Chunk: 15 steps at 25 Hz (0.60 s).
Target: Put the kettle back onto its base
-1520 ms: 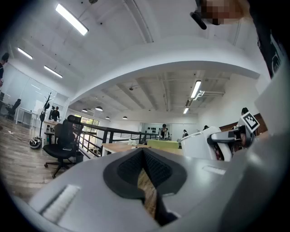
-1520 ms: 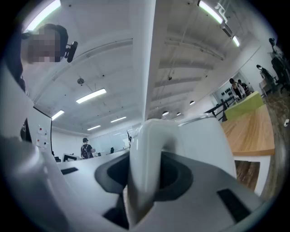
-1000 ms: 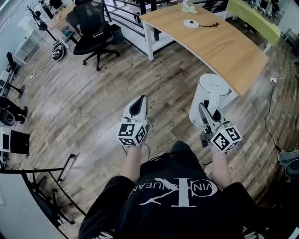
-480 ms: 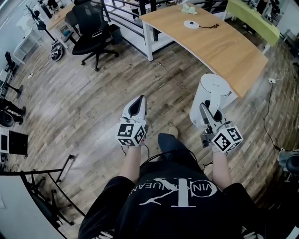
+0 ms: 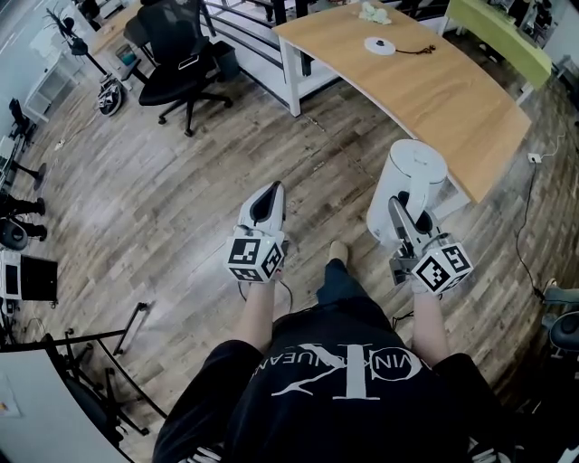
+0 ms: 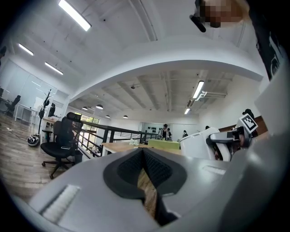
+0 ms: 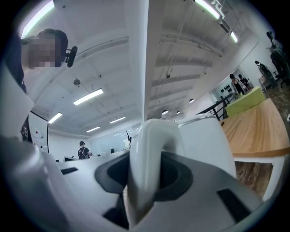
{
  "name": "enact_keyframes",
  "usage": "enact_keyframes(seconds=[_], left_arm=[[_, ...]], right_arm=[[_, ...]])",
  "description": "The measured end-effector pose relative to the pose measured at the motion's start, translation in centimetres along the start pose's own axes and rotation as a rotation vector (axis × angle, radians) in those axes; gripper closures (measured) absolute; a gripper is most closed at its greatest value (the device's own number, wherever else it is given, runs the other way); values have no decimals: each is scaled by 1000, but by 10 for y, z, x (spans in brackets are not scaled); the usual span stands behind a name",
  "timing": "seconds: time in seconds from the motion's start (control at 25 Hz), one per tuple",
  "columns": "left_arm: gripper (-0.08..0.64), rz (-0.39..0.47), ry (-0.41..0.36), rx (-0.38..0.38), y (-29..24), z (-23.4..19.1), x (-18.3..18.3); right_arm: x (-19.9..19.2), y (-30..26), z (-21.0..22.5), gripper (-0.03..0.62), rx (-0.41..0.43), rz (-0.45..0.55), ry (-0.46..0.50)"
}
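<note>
In the head view a white kettle (image 5: pixel 412 185) hangs upright over the wood floor, just short of the wooden table (image 5: pixel 443 99). My right gripper (image 5: pixel 404 212) is shut on the kettle's handle (image 7: pixel 145 158), which fills the gap between its jaws in the right gripper view, with the kettle's body (image 7: pixel 204 140) behind. The round white base (image 5: pixel 380 45), with its black cord, lies at the table's far end. To the left, my left gripper (image 5: pixel 265 201) is shut and holds nothing. In the left gripper view, its tips (image 6: pixel 144 158) meet and the kettle (image 6: pixel 195 145) shows to the right.
A black office chair (image 5: pixel 176 63) stands at the far left by a dark railing (image 5: pixel 244 27). On the table beyond the base lies a pale cloth (image 5: pixel 371 14). A green counter (image 5: pixel 498 36) runs behind the table. At the right a cable (image 5: pixel 525 226) trails over the floor.
Both grippers and the kettle have come a little nearer the table as the person walks. A foot now shows between the arms. Neither grip has altered.
</note>
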<state>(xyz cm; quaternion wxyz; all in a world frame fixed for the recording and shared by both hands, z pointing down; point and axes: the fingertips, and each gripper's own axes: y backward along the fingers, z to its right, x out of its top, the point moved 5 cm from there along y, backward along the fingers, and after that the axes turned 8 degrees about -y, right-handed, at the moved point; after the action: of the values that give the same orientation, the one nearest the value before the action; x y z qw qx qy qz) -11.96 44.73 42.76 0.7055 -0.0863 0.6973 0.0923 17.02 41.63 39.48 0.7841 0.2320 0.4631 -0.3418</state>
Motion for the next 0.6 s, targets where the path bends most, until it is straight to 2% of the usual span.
enact_keyframes(seconds=[0.32, 0.6], left_arm=[[557, -18, 9, -7, -72, -29, 2], [558, -6, 3, -13, -101, -36, 6]], right_arm=[[22, -64, 39, 462, 9, -22, -20], [33, -87, 51, 462, 30, -33, 1]])
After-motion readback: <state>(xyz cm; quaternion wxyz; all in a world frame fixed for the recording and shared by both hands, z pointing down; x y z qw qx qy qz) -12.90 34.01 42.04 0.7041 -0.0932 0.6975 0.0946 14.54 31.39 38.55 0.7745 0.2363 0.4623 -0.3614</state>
